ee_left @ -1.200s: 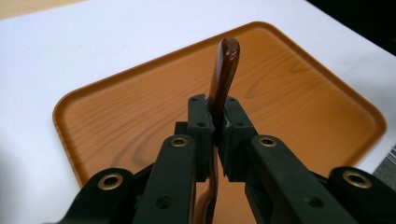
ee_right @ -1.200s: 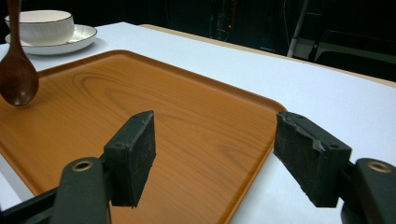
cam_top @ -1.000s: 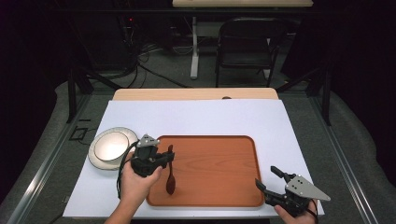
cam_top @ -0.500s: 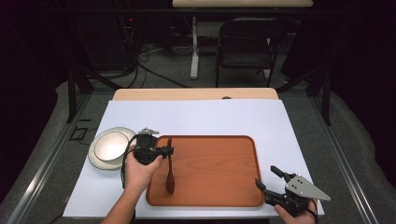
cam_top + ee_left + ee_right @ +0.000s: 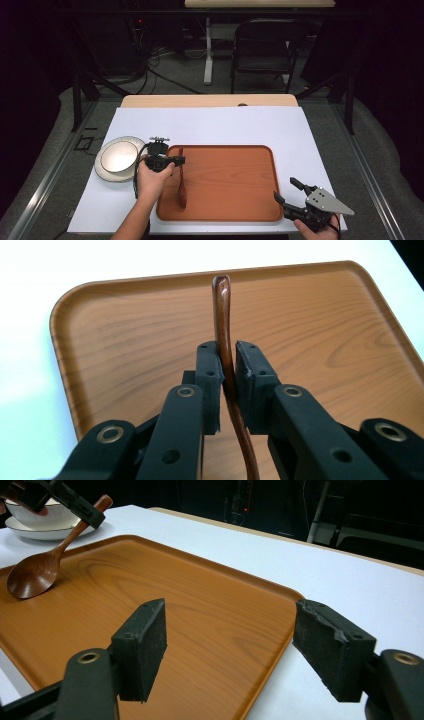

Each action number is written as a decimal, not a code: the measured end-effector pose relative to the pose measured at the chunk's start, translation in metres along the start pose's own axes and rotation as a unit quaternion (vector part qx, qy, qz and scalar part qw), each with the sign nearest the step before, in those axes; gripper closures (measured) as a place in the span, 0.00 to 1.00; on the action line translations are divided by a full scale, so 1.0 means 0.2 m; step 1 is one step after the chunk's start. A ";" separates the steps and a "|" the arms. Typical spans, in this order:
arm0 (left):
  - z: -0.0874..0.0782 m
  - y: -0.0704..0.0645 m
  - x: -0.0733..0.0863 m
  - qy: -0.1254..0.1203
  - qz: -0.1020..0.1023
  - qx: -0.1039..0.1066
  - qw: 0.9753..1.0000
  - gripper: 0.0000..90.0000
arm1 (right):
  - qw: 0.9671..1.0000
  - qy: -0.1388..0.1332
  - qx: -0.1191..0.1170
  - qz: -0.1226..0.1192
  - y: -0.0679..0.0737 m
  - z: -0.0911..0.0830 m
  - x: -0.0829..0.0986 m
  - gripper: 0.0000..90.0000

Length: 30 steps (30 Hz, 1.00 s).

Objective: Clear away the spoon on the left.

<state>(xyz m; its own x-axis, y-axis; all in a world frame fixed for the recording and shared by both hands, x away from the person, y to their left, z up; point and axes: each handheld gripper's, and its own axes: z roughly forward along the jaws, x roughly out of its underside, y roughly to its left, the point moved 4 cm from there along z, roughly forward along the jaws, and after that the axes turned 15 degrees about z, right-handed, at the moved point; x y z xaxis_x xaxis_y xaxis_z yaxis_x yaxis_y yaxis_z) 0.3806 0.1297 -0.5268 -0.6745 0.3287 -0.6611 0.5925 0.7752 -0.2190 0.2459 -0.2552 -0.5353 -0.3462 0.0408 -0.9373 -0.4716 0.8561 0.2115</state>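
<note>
A dark wooden spoon (image 5: 181,186) lies lengthwise at the left end of a brown wooden tray (image 5: 230,180). My left gripper (image 5: 180,160) is shut on its handle, partway along. In the left gripper view the handle (image 5: 222,305) runs up between the pads (image 5: 210,375) over the tray (image 5: 325,330). In the right gripper view the spoon (image 5: 35,572) rests its bowl on the tray (image 5: 200,605), its handle tilted up into the left gripper (image 5: 75,502). My right gripper (image 5: 285,189) hangs open and holds nothing at the tray's near right corner, its jaws (image 5: 230,645) wide apart.
A white bowl on a plate (image 5: 118,157) stands left of the tray, just behind the left hand, and appears as the bowl (image 5: 30,512) in the right gripper view. The tray lies on a white mat (image 5: 225,125). A chair (image 5: 262,45) stands beyond the table.
The left gripper has shifted back toward the tray's far left and turned. The spoon it holds now lies straighter along the tray's left end. The right gripper has not moved.
</note>
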 end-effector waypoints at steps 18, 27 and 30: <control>0.10 0.08 0.07 0.013 -0.033 -0.015 0.999 0.86 | 1.000 0.000 -0.001 0.001 0.00 0.00 0.00 0.32; 0.13 0.10 0.10 0.023 -0.042 -0.023 0.999 0.83 | 1.000 0.001 -0.001 0.000 0.00 0.00 0.00 0.32; 0.14 0.10 0.11 0.024 -0.046 -0.024 0.998 0.80 | 1.000 0.002 -0.001 0.000 0.00 0.00 0.00 0.32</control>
<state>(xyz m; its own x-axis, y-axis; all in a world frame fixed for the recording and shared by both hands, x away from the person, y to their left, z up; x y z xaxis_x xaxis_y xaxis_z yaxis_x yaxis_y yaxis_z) 0.3905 0.1375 -0.5651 -0.7461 0.2798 -0.6042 0.5063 0.8277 -0.2420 0.2460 -0.2551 -0.5356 -0.3497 0.0396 -0.9360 -0.4728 0.8551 0.2128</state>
